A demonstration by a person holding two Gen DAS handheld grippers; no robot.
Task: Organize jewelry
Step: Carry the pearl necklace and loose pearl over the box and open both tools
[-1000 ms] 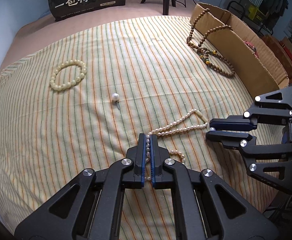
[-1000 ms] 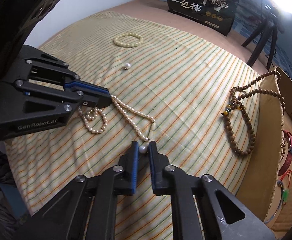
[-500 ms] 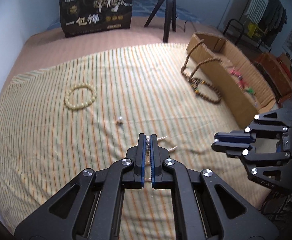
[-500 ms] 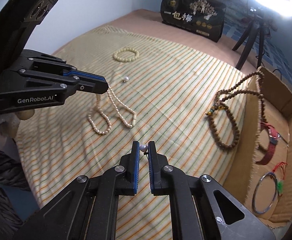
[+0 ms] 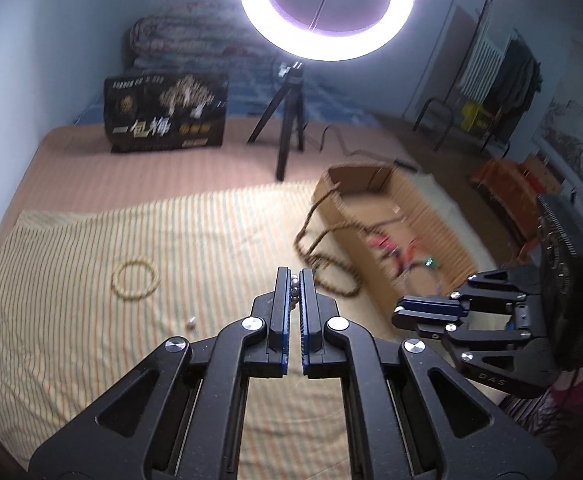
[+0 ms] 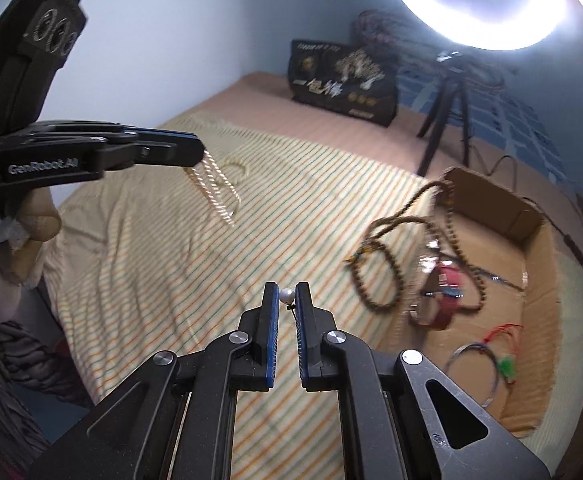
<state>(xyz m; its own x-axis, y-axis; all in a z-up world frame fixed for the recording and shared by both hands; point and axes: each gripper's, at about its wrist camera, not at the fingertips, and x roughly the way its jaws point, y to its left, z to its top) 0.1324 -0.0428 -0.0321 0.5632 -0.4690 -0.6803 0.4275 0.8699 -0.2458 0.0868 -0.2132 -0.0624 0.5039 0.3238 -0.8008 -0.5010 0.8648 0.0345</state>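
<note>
The left tool [image 5: 295, 280] is clamped on a limp pearl necklace [image 6: 215, 184] dangling beneath it. The right tool [image 6: 287, 295] pinches a tiny, slippery pearl earring [image 6: 286, 294]; both seem light.

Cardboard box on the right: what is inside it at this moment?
In the cardboard box lie a red bracelet, a thin metal bangle with red cord and a green bit, and part of the brown bead necklace draped over its wall. The near wall hides the rest.

"GenRobot.AI" in grey letters on side of left gripper [image 6: 195, 152]. Large white "一包梅" on black carton [image 5: 166, 118]; smaller print on it blurred. "DAS" embossed on right gripper [image 5: 401, 314] body.
</note>
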